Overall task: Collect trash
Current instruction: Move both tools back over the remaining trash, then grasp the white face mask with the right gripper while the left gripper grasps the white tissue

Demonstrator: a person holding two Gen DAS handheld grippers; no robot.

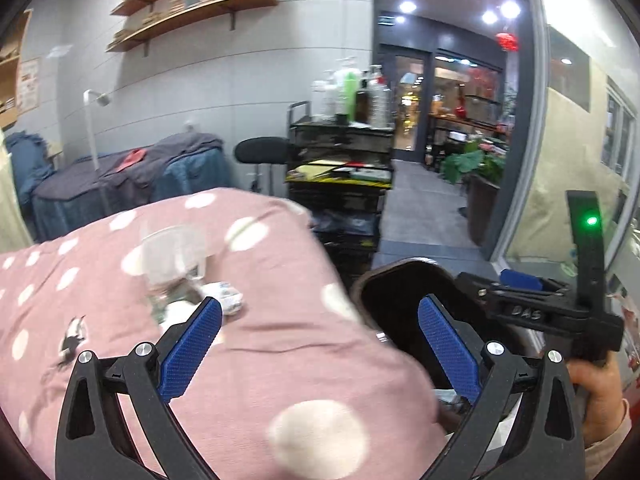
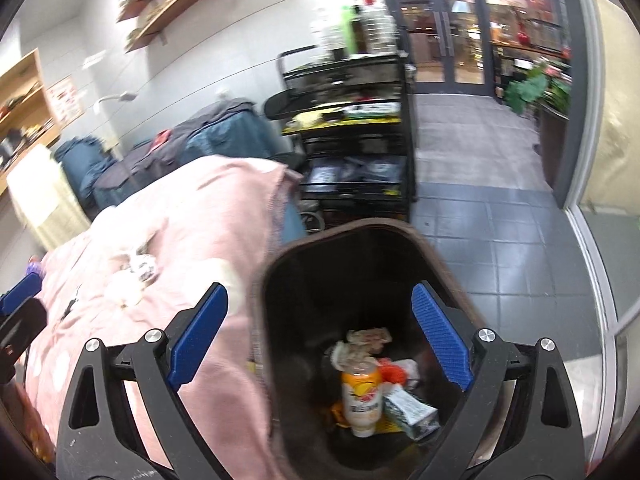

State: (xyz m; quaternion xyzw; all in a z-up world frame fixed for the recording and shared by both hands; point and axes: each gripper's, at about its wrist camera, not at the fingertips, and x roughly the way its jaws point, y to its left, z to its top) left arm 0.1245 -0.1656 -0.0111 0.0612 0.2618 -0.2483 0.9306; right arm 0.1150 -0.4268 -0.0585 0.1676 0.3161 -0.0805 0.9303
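My left gripper point(image 1: 320, 308) is open and empty above a pink dotted blanket point(image 1: 280, 360). Ahead of its left finger a clear plastic cup point(image 1: 172, 264) and a crumpled paper wad point(image 1: 226, 296) lie on the blanket. A dark bin point(image 1: 400, 300) stands off the blanket's right edge. My right gripper point(image 2: 320, 296) hangs open over the bin point(image 2: 340, 228), holding nothing. In the bin lie an orange-labelled bottle point(image 2: 360, 392), a green carton point(image 2: 412, 412), crumpled paper point(image 2: 368, 336) and a red wrapper point(image 2: 392, 372). The paper wad point(image 2: 140, 266) and a tissue point(image 2: 124, 292) also show on the blanket.
A black wheeled cart point(image 1: 340, 168) carrying bottles point(image 1: 352, 92) stands beyond the blanket, with a black stool point(image 1: 262, 150) beside it. Blue-grey covered furniture point(image 1: 120, 180) lines the wall under wooden shelves point(image 1: 192, 12). Grey tiled floor point(image 2: 500, 240) runs to glass doors point(image 2: 440, 36). A hand point(image 1: 600, 400) grips the right tool.
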